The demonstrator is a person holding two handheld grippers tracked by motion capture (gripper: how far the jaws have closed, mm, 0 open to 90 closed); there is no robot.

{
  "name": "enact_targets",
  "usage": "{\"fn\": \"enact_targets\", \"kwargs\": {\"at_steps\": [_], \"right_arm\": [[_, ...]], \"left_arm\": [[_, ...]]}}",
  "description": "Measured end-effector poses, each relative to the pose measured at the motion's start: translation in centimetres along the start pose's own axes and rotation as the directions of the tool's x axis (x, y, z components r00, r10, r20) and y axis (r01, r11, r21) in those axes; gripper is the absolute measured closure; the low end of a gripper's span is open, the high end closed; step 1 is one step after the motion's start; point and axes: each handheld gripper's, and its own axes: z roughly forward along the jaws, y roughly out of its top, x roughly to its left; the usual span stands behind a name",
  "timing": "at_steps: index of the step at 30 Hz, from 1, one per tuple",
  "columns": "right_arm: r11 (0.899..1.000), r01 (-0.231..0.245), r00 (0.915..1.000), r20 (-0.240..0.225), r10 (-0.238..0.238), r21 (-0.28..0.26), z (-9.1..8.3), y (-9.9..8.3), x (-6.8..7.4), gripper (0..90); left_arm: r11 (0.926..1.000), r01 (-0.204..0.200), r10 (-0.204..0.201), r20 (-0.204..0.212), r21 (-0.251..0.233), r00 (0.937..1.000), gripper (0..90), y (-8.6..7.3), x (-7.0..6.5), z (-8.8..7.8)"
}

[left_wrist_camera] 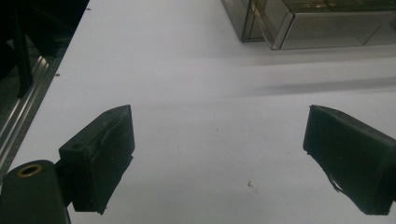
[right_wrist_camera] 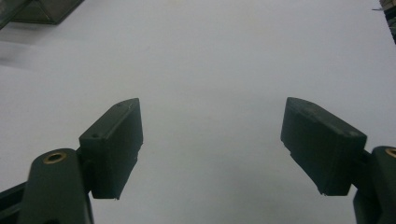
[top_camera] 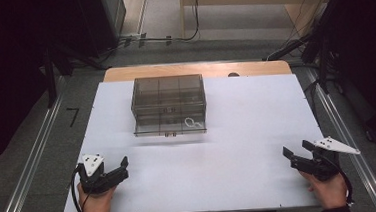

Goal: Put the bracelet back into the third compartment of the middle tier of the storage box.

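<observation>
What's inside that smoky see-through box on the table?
A small white looped item lies in the pulled-out lower drawer of the box. The tinted walls obscure the other compartments.

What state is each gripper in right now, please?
Left gripper: open, holding nothing, above the white table.
Right gripper: open, holding nothing.

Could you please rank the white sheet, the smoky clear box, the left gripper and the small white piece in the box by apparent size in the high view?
1. White sheet, by far the largest.
2. Smoky clear box.
3. Left gripper, though it sits nearer the camera, which flatters it.
4. Small white piece, the smallest.
</observation>
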Motion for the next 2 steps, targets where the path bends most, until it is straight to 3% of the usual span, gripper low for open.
{"fn": "enact_targets", "kwargs": {"at_steps": [2], "right_arm": [[1.000,-0.001,1.0000,0.008,0.001,0.000,-0.22,-0.17,-0.14,18.8]], "left_arm": [[1.0000,-0.001,0.001,-0.001,0.000,1.0000,9.1,-0.04,0.01,-0.03]]}}
